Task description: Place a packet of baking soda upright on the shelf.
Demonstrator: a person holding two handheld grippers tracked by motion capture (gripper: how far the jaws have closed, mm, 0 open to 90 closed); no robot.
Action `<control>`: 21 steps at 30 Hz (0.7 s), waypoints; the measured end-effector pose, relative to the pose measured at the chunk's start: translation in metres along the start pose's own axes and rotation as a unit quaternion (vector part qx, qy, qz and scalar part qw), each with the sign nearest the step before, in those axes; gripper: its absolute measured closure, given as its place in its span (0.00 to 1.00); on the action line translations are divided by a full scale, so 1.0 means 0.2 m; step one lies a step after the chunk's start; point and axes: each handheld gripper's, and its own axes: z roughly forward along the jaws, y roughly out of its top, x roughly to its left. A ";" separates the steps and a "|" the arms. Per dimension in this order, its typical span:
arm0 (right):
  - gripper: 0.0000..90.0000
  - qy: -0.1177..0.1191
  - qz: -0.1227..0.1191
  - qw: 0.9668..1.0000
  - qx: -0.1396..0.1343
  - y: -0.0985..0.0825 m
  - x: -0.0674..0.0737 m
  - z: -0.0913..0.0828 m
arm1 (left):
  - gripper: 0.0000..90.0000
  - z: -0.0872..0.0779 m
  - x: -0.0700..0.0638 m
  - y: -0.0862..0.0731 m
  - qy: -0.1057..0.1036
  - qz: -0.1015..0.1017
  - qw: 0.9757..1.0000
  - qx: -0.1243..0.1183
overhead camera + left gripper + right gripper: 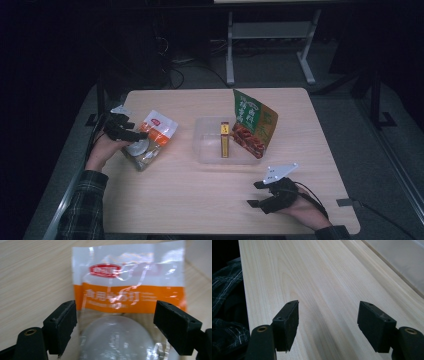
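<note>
While the clear pouch with its orange band lies flat near the table's 9 o'clock edge, the left gripper sits over its lower end, jaws spread to either side of the pouch with no pad seen pressing on it. Left hand comes in from 7 o'clock, wrist bent, gripper aimed toward 3 o'clock. The left gripper view shows what the high view blurs: a red logo on the white top strip, printed characters on the orange band, and a pale round mass inside the film between the pads.

Clear tray at table centre holds an upright yellow box; a green-and-red snack bag leans at its 3 o'clock side.

Right gripper at 5 o'clock, jaws wide and empty over bare wood, pointing toward 9 o'clock. The right gripper view adds a plaid sleeve at its left edge.
</note>
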 end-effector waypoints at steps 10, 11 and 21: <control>0.37 0.000 -0.001 1.000 0.000 -0.01 -0.01 0.00 | 0.23 0.14 0.11 -0.05 -0.034 -0.033 0.999 0.024; 0.37 0.001 0.000 1.000 0.000 -0.01 -0.01 0.00 | 0.23 0.15 0.12 -0.06 -0.036 -0.033 0.998 0.033; 0.38 0.003 -0.001 1.000 0.004 -0.01 -0.01 0.01 | 0.38 0.17 0.14 -0.09 -0.098 -0.050 0.993 0.031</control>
